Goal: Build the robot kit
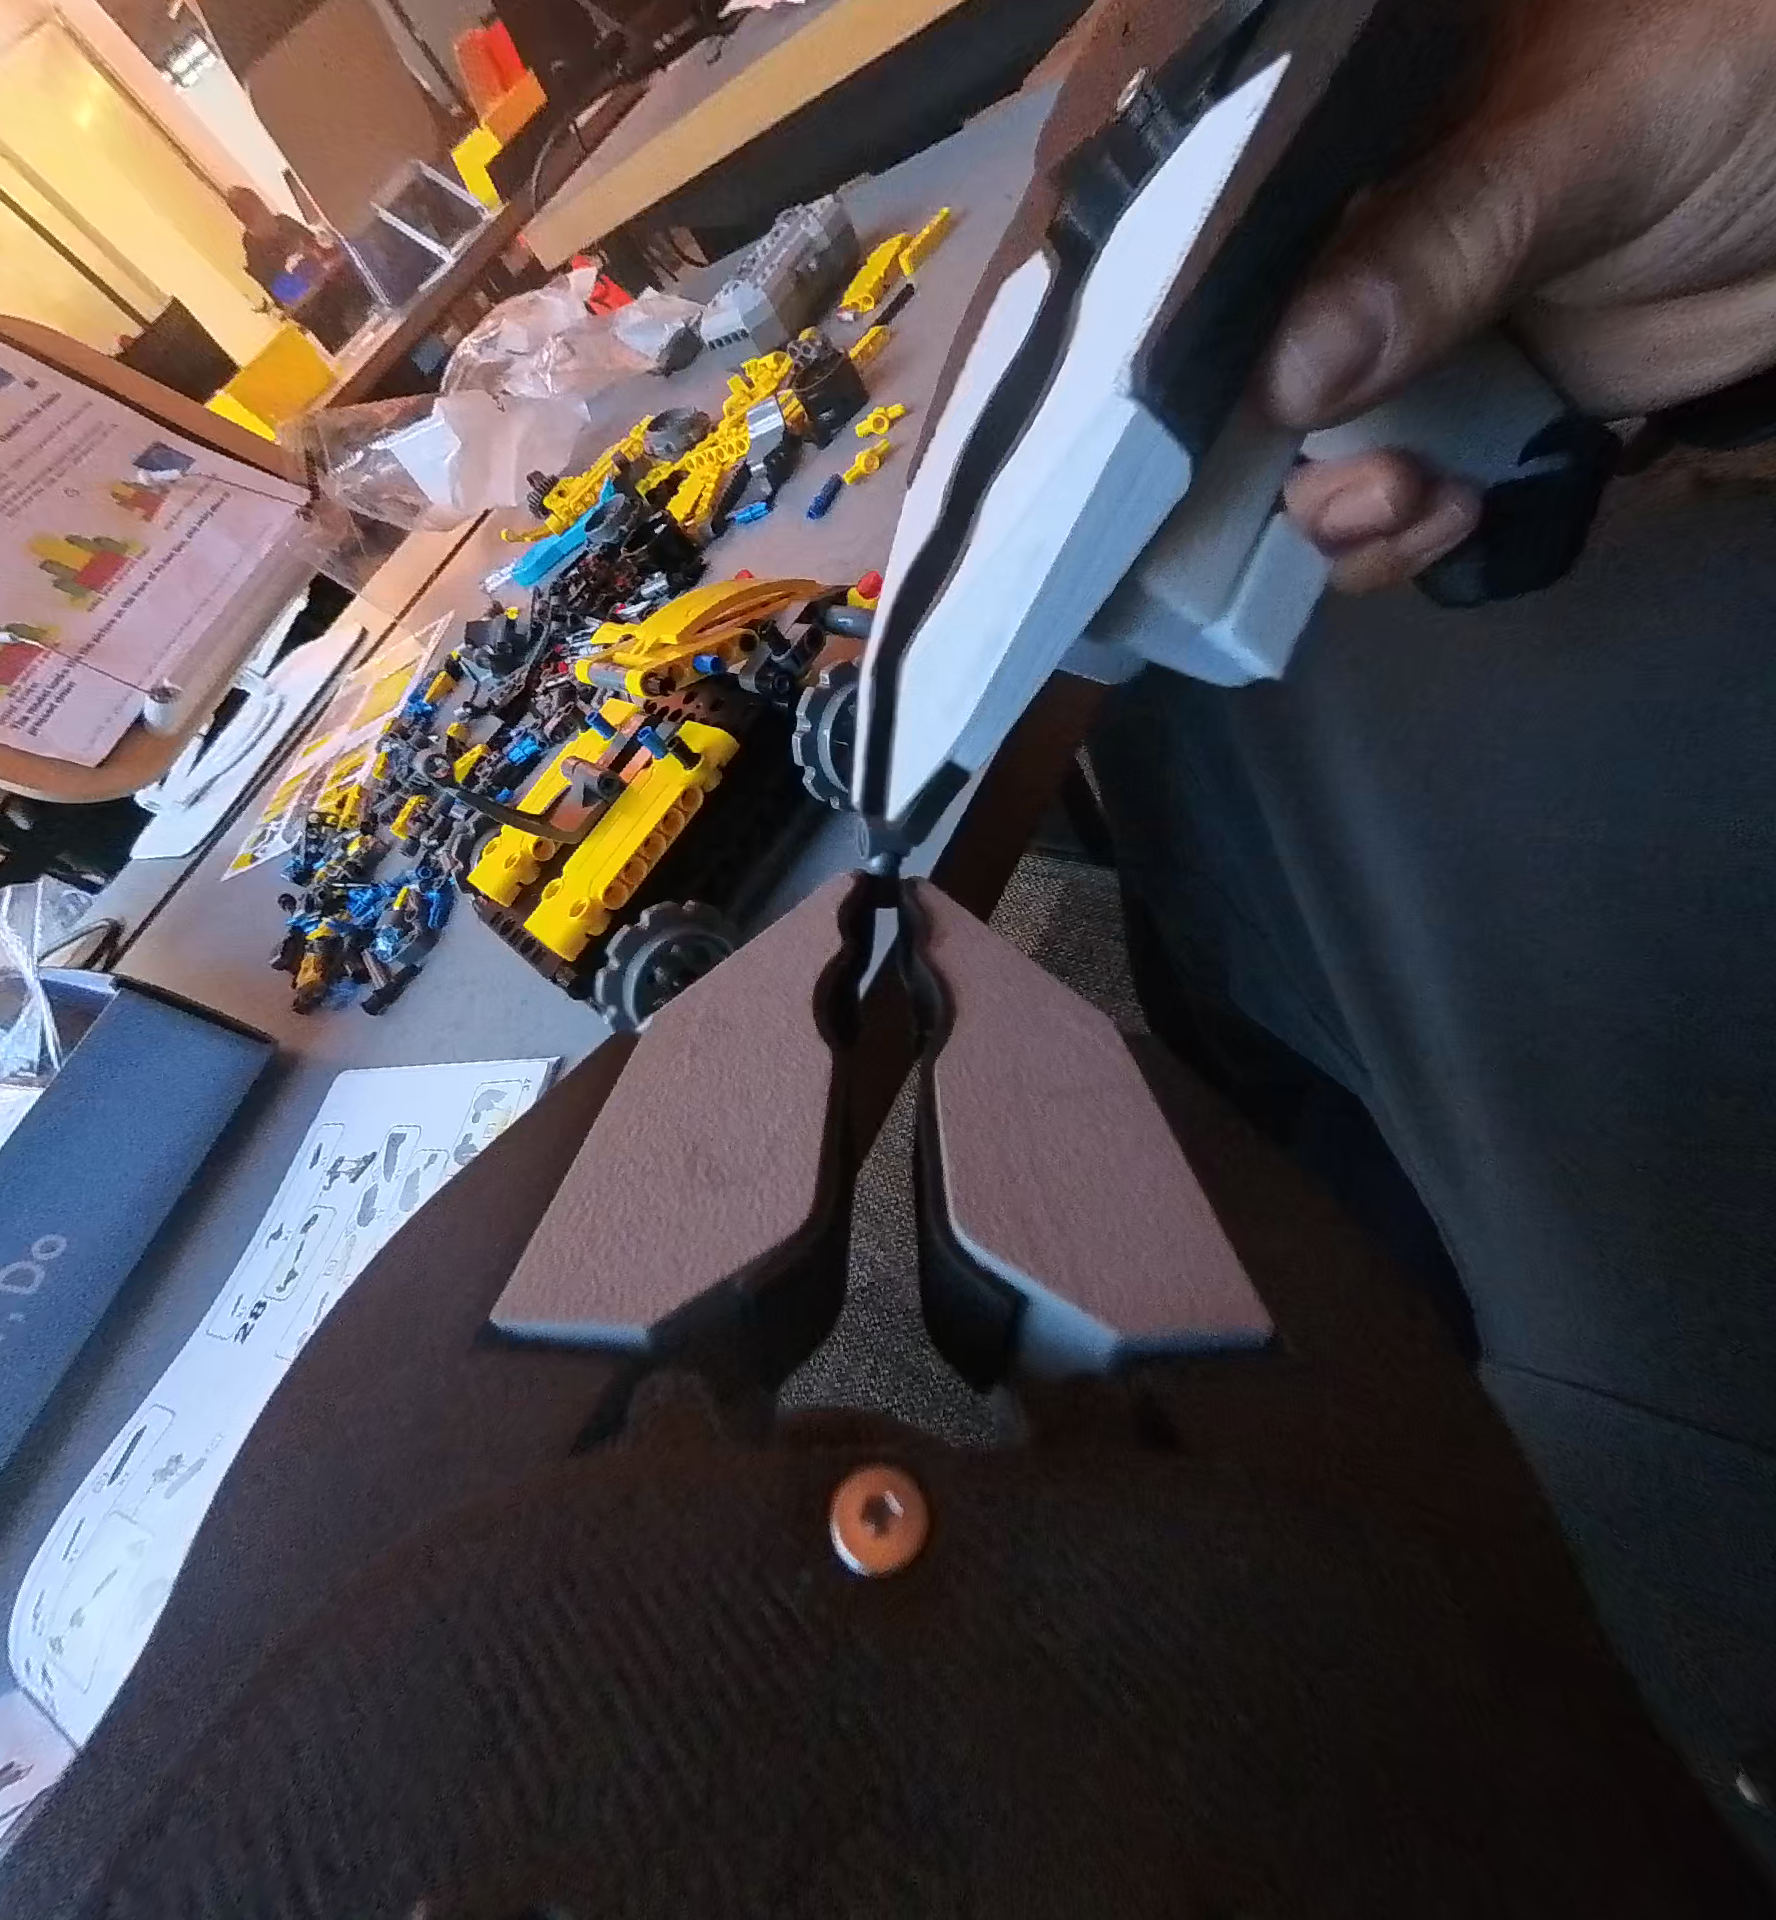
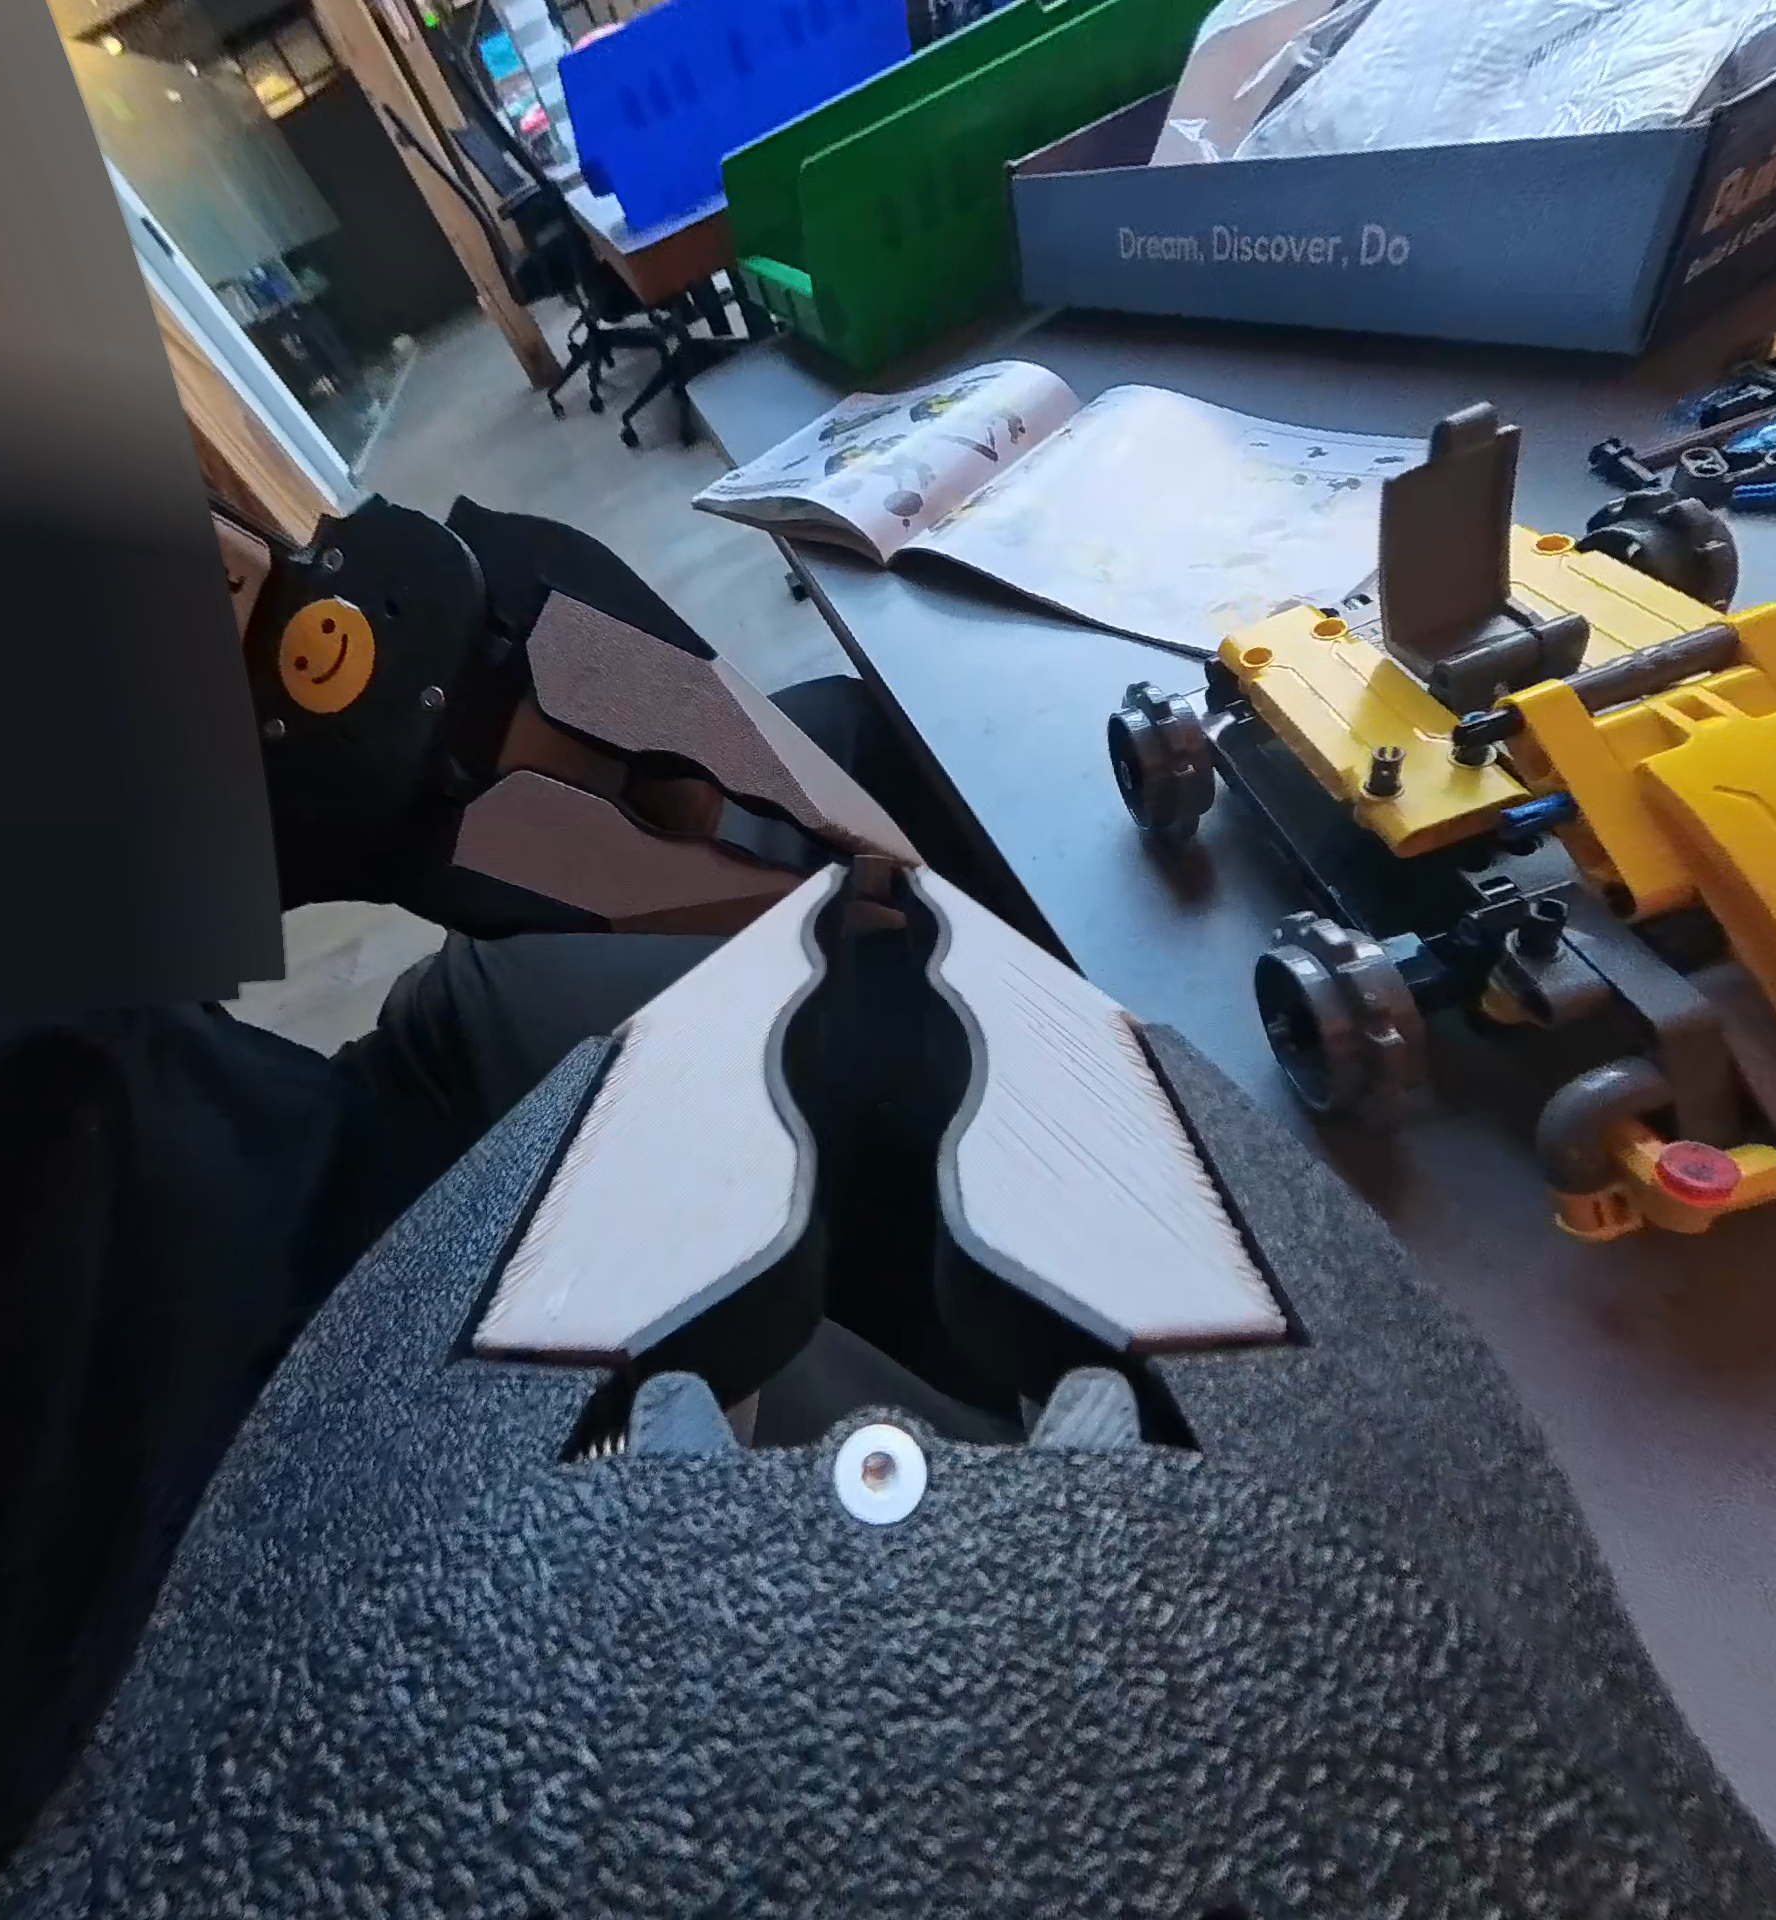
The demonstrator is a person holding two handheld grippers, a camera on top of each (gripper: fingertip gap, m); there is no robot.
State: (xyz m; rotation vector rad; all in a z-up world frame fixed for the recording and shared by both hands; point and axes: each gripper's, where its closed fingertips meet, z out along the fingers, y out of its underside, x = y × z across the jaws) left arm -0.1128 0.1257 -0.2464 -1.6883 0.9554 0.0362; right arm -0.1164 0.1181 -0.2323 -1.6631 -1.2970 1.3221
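Note:
My left gripper (image 1: 882,885) and my right gripper (image 2: 876,885) meet tip to tip just off the table's near edge, over a person's dark-clothed lap. A small dark grey pin-like piece (image 1: 879,860) sits pinched where the tips meet, and both grippers are shut on it. In the left wrist view the right gripper (image 1: 889,816) comes down from the upper right, held by a hand (image 1: 1486,208). In the right wrist view the left gripper (image 2: 848,854) comes in from the left. A yellow and black wheeled brick vehicle (image 2: 1486,831) stands on the grey table (image 2: 967,727), close beside the tips.
Loose blue, yellow and black small parts (image 1: 396,883) lie behind the vehicle (image 1: 603,821). An open instruction booklet (image 2: 1019,488) and a grey-blue box (image 2: 1331,249) with plastic bags are on the table. Green and blue bins (image 2: 863,208) and office chairs stand beyond. Less than 4 cm separates the two grippers' tips.

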